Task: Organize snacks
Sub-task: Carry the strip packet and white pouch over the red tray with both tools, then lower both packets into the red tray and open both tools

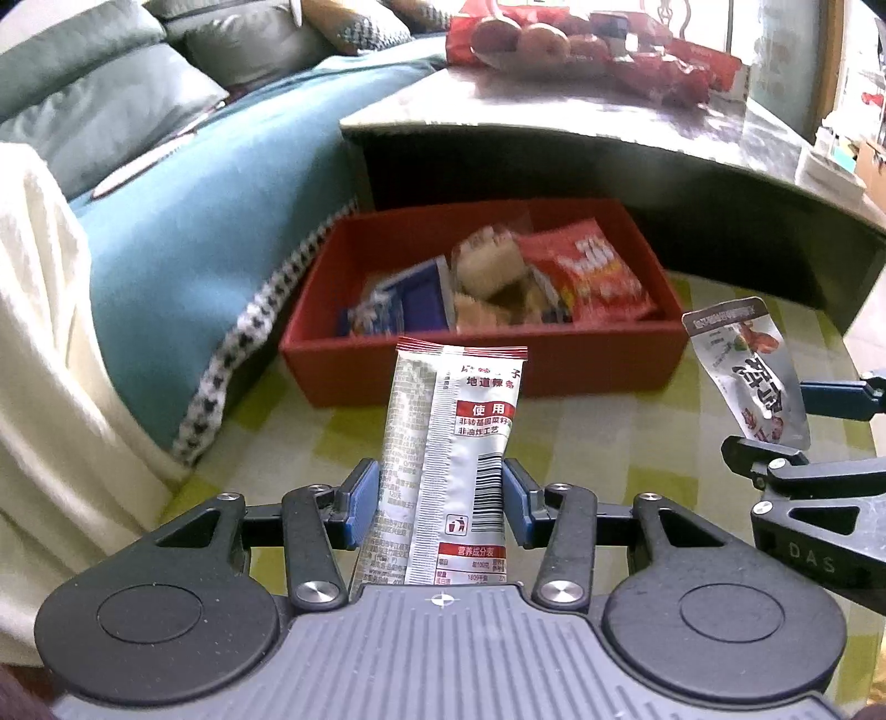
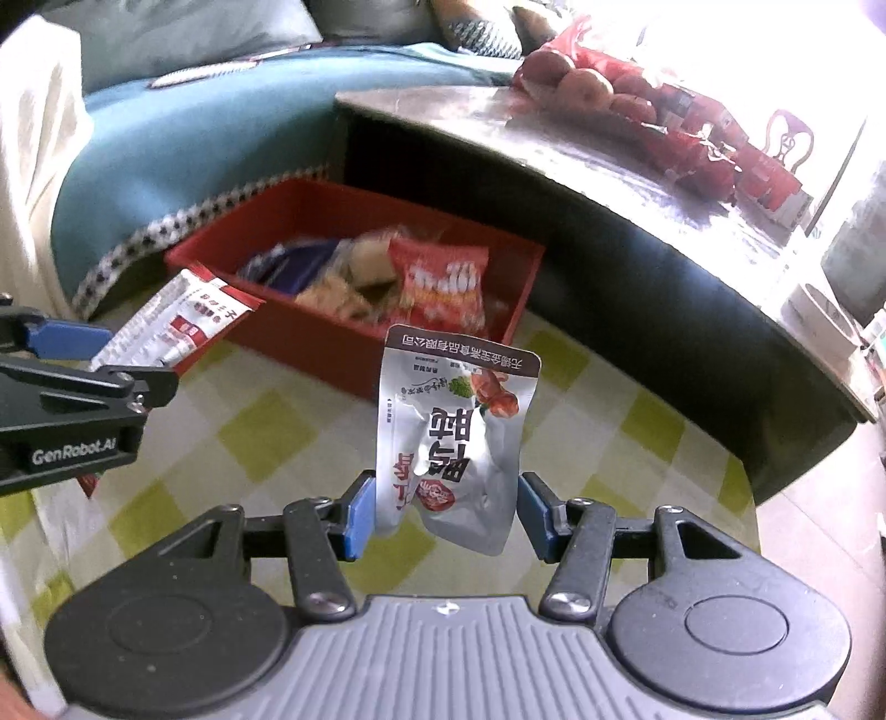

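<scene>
Two hand-held grippers, each carrying one snack packet, above a green-and-white checked cloth (image 1: 653,476), with the red box (image 1: 559,365) as the landmark. The left gripper (image 1: 441,498) has its blue pads (image 1: 362,501) pressed against both long edges of a tall white-and-red stick packet (image 1: 443,459), which stands upright between them, just short of the box's near wall. The right gripper (image 2: 446,512) has its fingers drawn in on a crumpled silver pouch (image 2: 454,443) printed with large dark characters; the pouch stands up out of the grip, on the near side of the box and toward its right-hand end. In the left wrist view the same pouch (image 1: 747,376) shows at the right edge, to the right of the box's near right corner; in the right wrist view the stick packet (image 2: 177,321) shows at the left, in front of the box's near left corner. Inside the box lie a red bag (image 1: 587,271), pale wrapped biscuits (image 1: 490,266) and a blue packet (image 1: 404,304), blurred. Behind the box stands a dark table (image 1: 554,116) bearing apples (image 1: 540,41) and red packets (image 1: 664,75); to the box's left is a sofa with a teal cover (image 1: 183,266).
</scene>
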{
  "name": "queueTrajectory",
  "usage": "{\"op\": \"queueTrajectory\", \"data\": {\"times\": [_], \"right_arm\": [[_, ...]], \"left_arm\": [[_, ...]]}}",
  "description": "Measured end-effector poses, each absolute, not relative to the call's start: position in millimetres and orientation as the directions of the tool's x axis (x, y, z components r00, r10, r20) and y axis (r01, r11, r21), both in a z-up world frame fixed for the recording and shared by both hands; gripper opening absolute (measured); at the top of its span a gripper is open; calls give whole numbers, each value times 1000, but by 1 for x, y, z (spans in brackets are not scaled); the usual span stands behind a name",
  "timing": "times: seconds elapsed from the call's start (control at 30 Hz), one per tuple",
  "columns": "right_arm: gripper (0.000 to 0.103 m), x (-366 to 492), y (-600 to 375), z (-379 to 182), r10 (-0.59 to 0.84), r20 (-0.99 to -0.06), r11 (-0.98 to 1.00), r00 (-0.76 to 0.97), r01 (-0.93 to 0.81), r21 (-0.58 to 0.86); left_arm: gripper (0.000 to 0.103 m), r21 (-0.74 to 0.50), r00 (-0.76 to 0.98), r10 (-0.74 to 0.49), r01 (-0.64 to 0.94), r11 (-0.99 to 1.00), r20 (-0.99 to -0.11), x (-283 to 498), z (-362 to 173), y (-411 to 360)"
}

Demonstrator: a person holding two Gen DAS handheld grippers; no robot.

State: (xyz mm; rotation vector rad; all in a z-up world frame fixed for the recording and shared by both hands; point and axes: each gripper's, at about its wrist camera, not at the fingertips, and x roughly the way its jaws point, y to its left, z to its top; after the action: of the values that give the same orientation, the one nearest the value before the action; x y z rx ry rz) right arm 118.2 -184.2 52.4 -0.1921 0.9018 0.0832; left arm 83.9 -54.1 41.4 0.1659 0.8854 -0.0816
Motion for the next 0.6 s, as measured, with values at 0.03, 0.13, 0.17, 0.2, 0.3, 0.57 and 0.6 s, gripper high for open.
{"op": "queueTrajectory", "data": {"times": [0.03, 0.13, 0.17, 0.2, 0.3, 0.57, 0.6], "right_arm": [[55, 122, -185, 54, -6, -782, 980, 623, -150, -127], [55, 137, -187, 61, 4, -767, 983, 642, -142, -114], [55, 144, -188, 63, 8, -762, 984, 647, -139, -108], [55, 149, -189, 65, 11, -757, 985, 653, -136, -103], [55, 168, -190, 69, 24, -746, 988, 666, -129, -82], [55, 220, -189, 59, 42, -742, 990, 669, -125, -57], [56, 226, -190, 56, 44, -744, 991, 667, -125, -53]], "left_arm": [[55, 111, 635, -1, 137, 984, -773, 88, 43, -55], [55, 111, 644, 0, 132, 985, -765, 101, 46, -56], [55, 110, 646, 0, 131, 985, -763, 106, 47, -56], [55, 110, 648, 0, 130, 985, -762, 111, 47, -57], [55, 113, 656, 1, 128, 985, -755, 127, 49, -60], [55, 128, 676, 19, 111, 986, -736, 179, 49, -70], [55, 131, 675, 23, 110, 985, -738, 185, 46, -71]]}}
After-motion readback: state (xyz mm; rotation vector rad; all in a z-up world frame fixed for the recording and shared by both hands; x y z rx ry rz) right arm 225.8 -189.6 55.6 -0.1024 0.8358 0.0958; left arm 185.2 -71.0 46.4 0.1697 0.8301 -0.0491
